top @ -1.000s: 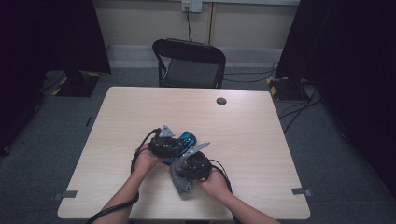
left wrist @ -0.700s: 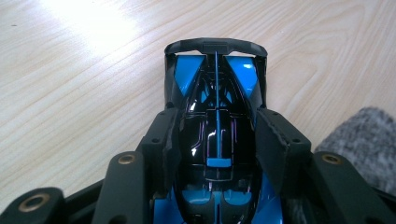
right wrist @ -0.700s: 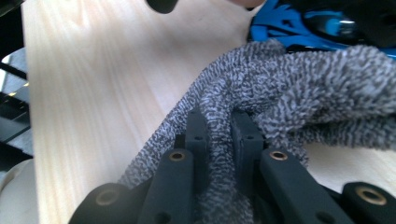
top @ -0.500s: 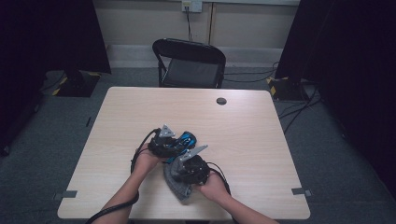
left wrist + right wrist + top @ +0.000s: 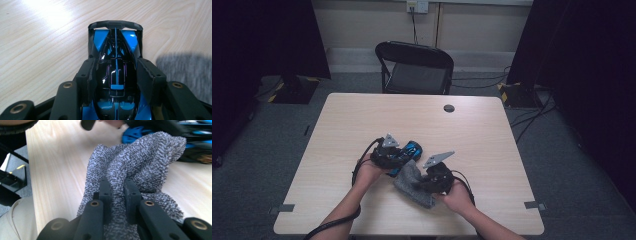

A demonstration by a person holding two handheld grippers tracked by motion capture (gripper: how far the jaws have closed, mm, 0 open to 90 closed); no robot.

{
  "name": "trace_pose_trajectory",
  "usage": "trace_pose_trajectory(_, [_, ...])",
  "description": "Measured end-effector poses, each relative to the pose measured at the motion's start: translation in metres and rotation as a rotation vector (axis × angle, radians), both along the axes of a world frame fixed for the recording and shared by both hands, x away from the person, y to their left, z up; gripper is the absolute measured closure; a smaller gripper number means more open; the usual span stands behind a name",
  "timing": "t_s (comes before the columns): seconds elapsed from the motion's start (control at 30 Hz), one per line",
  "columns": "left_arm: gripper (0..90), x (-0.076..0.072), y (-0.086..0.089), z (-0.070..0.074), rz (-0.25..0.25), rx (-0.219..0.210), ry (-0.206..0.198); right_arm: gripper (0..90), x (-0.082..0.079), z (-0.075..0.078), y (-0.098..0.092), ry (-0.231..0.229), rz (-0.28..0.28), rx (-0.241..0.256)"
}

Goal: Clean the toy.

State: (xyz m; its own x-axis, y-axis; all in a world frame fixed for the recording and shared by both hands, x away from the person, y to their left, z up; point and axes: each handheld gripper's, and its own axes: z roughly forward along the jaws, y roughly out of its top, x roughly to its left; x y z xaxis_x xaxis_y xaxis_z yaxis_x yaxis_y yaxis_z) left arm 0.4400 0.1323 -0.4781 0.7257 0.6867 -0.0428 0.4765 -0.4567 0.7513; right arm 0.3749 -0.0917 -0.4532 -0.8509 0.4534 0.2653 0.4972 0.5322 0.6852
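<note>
Inspector: Toy car (image 5: 115,75), black with blue panels, sits between the jaws of the left tool (image 5: 116,75). Both pads press against its flanks at mid-body, so that tool is clamped on the car. The rear wing (image 5: 115,24) points away from the tool, out past the jaw tips.

Clerk: And from above?

Inspector: In the high view the left tool (image 5: 398,156) lies low over the surface (image 5: 362,120), held in the person's left hand (image 5: 368,172), with the car (image 5: 412,150) projecting from its front end.

Clerk: The other tool?

Inspector: Right tool (image 5: 117,192) is clenched on a grey knitted cloth (image 5: 140,162). A ridge of the fabric is pinched between the two pads, and the rest rises ahead of the jaws in a bunched fold. Its lower edge rests on the surface just beside the jaws.

Clerk: How do the two stand to each other?

Inspector: Close. In the high view the cloth (image 5: 412,182) lies between the right tool (image 5: 428,182) and the car, its far edge reaching the car's side. Whether fabric and car actually touch, I cannot tell. In the left gripper view the cloth (image 5: 185,70) shows blurred, just to one side of the jaws.
</note>
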Motion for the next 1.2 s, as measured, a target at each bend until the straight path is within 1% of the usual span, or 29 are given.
trace_pose_trajectory(0.07, [50.8, 0.0, 0.0, 0.0, 0.001, 0.003, 0.001, 80.1, 0.003, 0.003, -0.008, -0.013, -0.023, 0.0])
trace_pose_trajectory(0.1, [50.8, 0.0, 0.0, 0.0, 0.001, 0.003, 0.001, 80.1, 0.003, 0.003, -0.008, -0.013, -0.023, 0.0])
trace_pose_trajectory(0.13, [50.8, 0.0, 0.0, 0.0, -0.001, 0.005, 0.002, 80.1, 0.007, 0.006, -0.016, -0.019, -0.051, 0.007])
trace_pose_trajectory(0.27, [50.8, 0.0, 0.0, 0.001, -0.002, 0.01, 0.003, 80.1, 0.016, 0.01, -0.029, -0.027, -0.113, 0.024])
trace_pose_trajectory(0.3, [50.8, 0.0, 0.0, 0.001, -0.002, 0.01, 0.003, 80.1, 0.016, 0.01, -0.029, -0.027, -0.113, 0.024])
trace_pose_trajectory(0.33, [50.8, 0.0, 0.0, 0.001, -0.002, 0.009, 0.004, 80.1, 0.021, 0.009, -0.035, -0.035, -0.143, 0.019])
trace_pose_trajectory(0.37, [50.8, 0.0, 0.0, 0.001, -0.002, 0.009, 0.004, 80.1, 0.021, 0.009, -0.035, -0.035, -0.143, 0.019])
trace_pose_trajectory(0.4, [50.8, 0.0, 0.0, 0.001, -0.003, 0.009, 0.002, 80.1, 0.026, 0.008, -0.04, -0.036, -0.167, 0.017])
trace_pose_trajectory(0.43, [50.8, 0.0, 0.0, 0.001, -0.003, 0.009, 0.002, 80.1, 0.026, 0.008, -0.04, -0.036, -0.167, 0.017])
trace_pose_trajectory(0.47, [50.8, 0.0, 0.0, 0.0, -0.003, 0.008, 0.002, 80.1, 0.03, 0.006, -0.045, -0.044, -0.196, 0.008])
trace_pose_trajectory(0.53, [50.8, 0.0, 0.0, 0.001, -0.003, 0.009, 0.001, 80.1, 0.035, 0.004, -0.051, -0.041, -0.23, 0.013])
trace_pose_trajectory(0.6, [50.8, 0.0, 0.0, 0.0, -0.003, 0.008, 0.001, 80.0, 0.04, 0.003, -0.057, -0.035, -0.256, 0.014])
trace_pose_trajectory(0.63, [50.8, 0.0, 0.0, 0.0, -0.003, 0.008, 0.001, 80.0, 0.04, 0.003, -0.057, -0.035, -0.256, 0.014])
trace_pose_trajectory(0.67, [50.8, 0.0, 0.0, 0.0, -0.003, 0.011, -0.003, 80.0, 0.044, 0.002, -0.061, -0.041, -0.282, 0.011])
trace_pose_trajectory(0.7, [50.8, 0.0, 0.0, 0.0, -0.002, 0.009, 0.002, 80.0, 0.044, 0.002, -0.061, -0.041, -0.282, 0.011])
trace_pose_trajectory(0.77, [50.8, 0.0, 0.0, 0.0, 0.001, 0.007, 0.002, 80.0, 0.051, 0.0, -0.063, -0.038, -0.31, 0.0])
trace_pose_trajectory(0.87, [50.8, 0.0, 0.0, 0.0, 0.0, 0.008, 0.001, 80.1, 0.054, -0.003, -0.061, -0.056, -0.332, -0.032])
trace_pose_trajectory(0.97, [50.8, 0.0, 0.0, 0.0, 0.0, 0.008, 0.002, 80.1, 0.059, -0.005, -0.059, -0.055, -0.358, -0.045])
trace_pose_trajectory(1.0, [50.8, 0.0, 0.0, 0.0, 0.001, 0.006, 0.001, 80.0, 0.06, -0.006, -0.059, -0.053, -0.361, -0.042])
trace_pose_trajectory(1.03, [50.8, 0.0, 0.0, 0.0, -0.001, 0.01, -0.002, 80.0, 0.062, -0.007, -0.058, -0.053, -0.364, -0.049])
trace_pose_trajectory(1.07, [50.8, 0.0, 0.0, 0.001, 0.0, 0.01, -0.001, 80.0, 0.063, -0.007, -0.057, -0.063, -0.365, -0.064])
trace_pose_trajectory(1.13, [50.8, 0.0, 0.0, 0.0, 0.0, 0.009, -0.001, 80.0, 0.065, -0.009, -0.053, -0.058, -0.36, -0.077])
trace_pose_trajectory(1.2, [50.8, 0.0, 0.0, 0.0, -0.001, 0.01, -0.002, 80.0, 0.066, -0.012, -0.05, -0.064, -0.358, -0.101])
